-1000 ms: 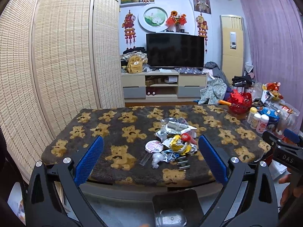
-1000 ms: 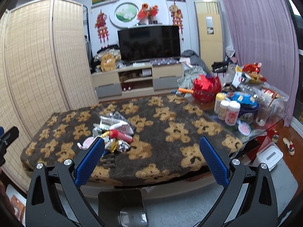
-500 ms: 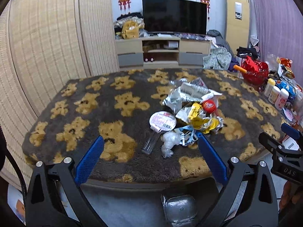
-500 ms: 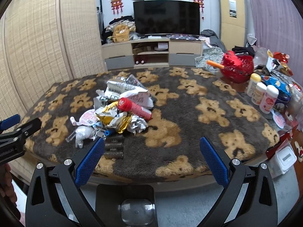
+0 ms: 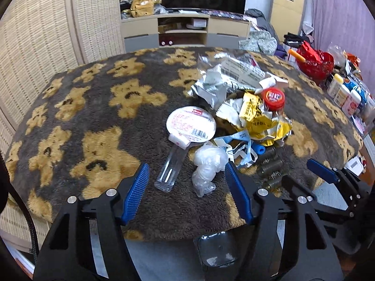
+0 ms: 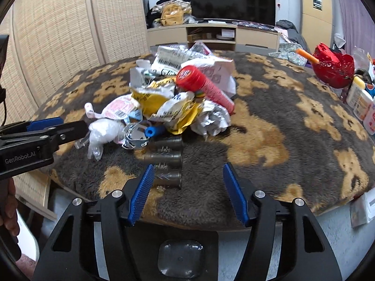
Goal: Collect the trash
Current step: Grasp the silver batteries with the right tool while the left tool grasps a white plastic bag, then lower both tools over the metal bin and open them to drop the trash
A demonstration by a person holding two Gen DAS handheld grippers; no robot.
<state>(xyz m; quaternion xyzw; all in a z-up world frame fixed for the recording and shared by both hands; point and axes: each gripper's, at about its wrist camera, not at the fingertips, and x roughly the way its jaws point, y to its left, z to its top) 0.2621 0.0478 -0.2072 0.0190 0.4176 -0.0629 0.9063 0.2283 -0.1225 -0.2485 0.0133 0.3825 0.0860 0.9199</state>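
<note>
A heap of trash lies on the bear-patterned table cover (image 5: 98,126): a round white lid (image 5: 191,123), a clear plastic tube (image 5: 171,166), a crumpled clear plastic wad (image 5: 207,166), yellow wrappers (image 5: 260,117), a red-capped tube (image 6: 204,86) and dark cylinders (image 6: 164,157). My left gripper (image 5: 187,192) hovers near the table's front edge. Its jaws are closing, and the clear tube and plastic wad lie just ahead of them, untouched. My right gripper (image 6: 187,189) is also closing, above the cover beside the nearest dark cylinder, gripping nothing.
A red basket (image 6: 332,68) and several white bottles (image 5: 344,93) stand at the table's right end. A woven screen (image 5: 46,30) lines the left side. A TV stand (image 5: 185,32) sits behind the table. A hand (image 6: 8,208) holds the left gripper's handle.
Both grippers have come down and forward toward the trash heap, tilting more steeply at the table. Their jaws have narrowed from wide open.
</note>
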